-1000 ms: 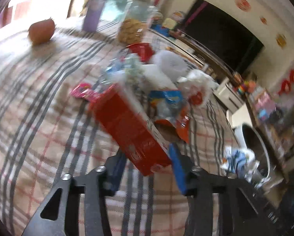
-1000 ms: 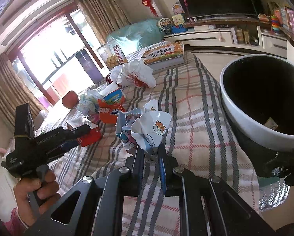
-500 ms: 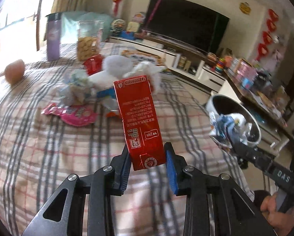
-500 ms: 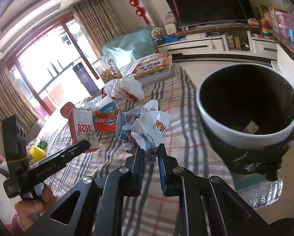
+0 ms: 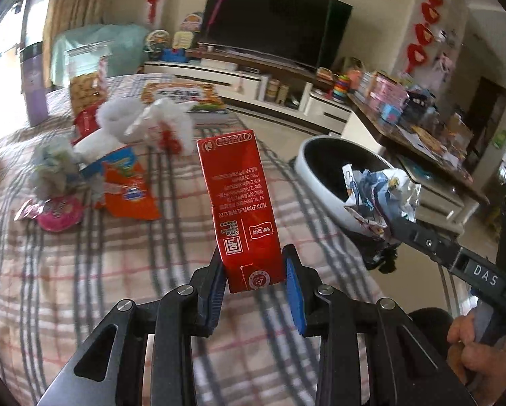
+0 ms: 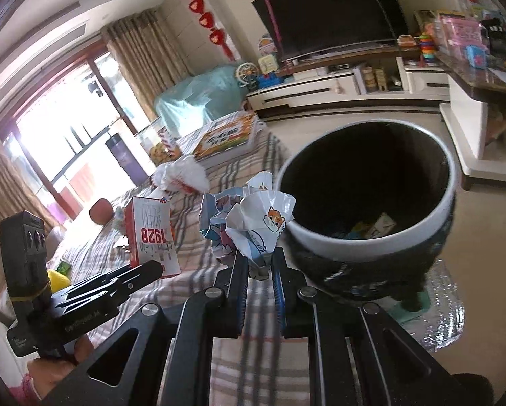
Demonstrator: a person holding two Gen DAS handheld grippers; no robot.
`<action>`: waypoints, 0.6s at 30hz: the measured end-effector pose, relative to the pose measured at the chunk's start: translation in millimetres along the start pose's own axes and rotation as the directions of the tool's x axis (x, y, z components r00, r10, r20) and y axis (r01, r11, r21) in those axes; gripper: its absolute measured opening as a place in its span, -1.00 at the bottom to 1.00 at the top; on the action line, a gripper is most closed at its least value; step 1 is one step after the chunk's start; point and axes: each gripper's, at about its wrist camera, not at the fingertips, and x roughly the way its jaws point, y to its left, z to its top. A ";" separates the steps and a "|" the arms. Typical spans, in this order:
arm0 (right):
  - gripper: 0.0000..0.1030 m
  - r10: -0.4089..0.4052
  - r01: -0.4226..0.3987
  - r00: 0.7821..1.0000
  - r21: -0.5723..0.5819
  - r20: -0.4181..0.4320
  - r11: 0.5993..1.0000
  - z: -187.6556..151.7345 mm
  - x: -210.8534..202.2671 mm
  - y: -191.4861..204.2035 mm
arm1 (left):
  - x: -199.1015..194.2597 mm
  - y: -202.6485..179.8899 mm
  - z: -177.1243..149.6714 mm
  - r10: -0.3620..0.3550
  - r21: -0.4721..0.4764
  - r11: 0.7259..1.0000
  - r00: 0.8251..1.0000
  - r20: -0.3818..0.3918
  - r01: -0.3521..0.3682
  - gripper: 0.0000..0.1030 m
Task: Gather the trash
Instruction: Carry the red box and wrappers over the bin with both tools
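My left gripper (image 5: 254, 279) is shut on the bottom of a red carton (image 5: 239, 199), held upright above the plaid tablecloth (image 5: 84, 270). In the right wrist view the same red carton (image 6: 150, 235) shows at the left in the left gripper (image 6: 148, 269). My right gripper (image 6: 258, 270) is shut on a crumpled printed wrapper (image 6: 253, 220), close beside the rim of the white-rimmed black bin (image 6: 364, 199). From the left wrist, that wrapper (image 5: 378, 196) hangs over the edge of the bin (image 5: 320, 176).
More trash lies on the table: an orange snack bag (image 5: 128, 189), a pink lid (image 5: 58, 213), white plastic bags (image 5: 165, 125), a crumpled wad (image 5: 53, 169). A biscuit jar (image 5: 85, 77), a purple bottle (image 5: 33, 84) and a flat box (image 6: 227, 138) stand further back.
The left gripper lifted the red carton off the table, turned it upright and carried it toward the bin. The right gripper moved the wrapper up to the bin's rim.
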 end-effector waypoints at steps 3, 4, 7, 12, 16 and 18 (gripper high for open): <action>-0.74 -0.014 0.014 1.000 0.013 0.011 1.000 2.7 -4.2 -8.7 | 9.3 -9.0 6.2 -0.013 0.025 1.000 1.000 -0.009 0.013 -0.40; -0.74 -0.019 0.019 1.000 0.017 0.014 1.000 3.9 -5.6 -11.5 | 11.9 -11.2 8.0 -0.017 0.031 0.999 1.000 -0.012 0.017 -0.40; -0.74 -0.034 0.033 0.999 0.031 0.024 0.999 6.2 -9.8 -20.5 | 20.1 -18.5 13.9 -0.028 0.052 0.998 0.999 -0.019 0.029 -0.40; -0.74 -0.057 0.055 0.998 0.057 0.036 0.997 10.1 -16.9 -37.4 | 33.5 -31.5 23.6 -0.048 0.084 0.995 0.998 -0.029 0.051 -0.40; -0.74 -0.074 0.071 0.996 0.069 0.044 0.995 14.2 -20.7 -47.6 | 42.9 -43.4 30.8 -0.059 0.110 0.992 0.998 -0.036 0.063 -0.40; -0.74 -0.082 0.079 0.996 0.074 0.046 0.994 16.4 -20.6 -51.4 | 48.7 -50.1 31.6 -0.061 0.121 0.990 0.997 -0.039 0.066 -0.40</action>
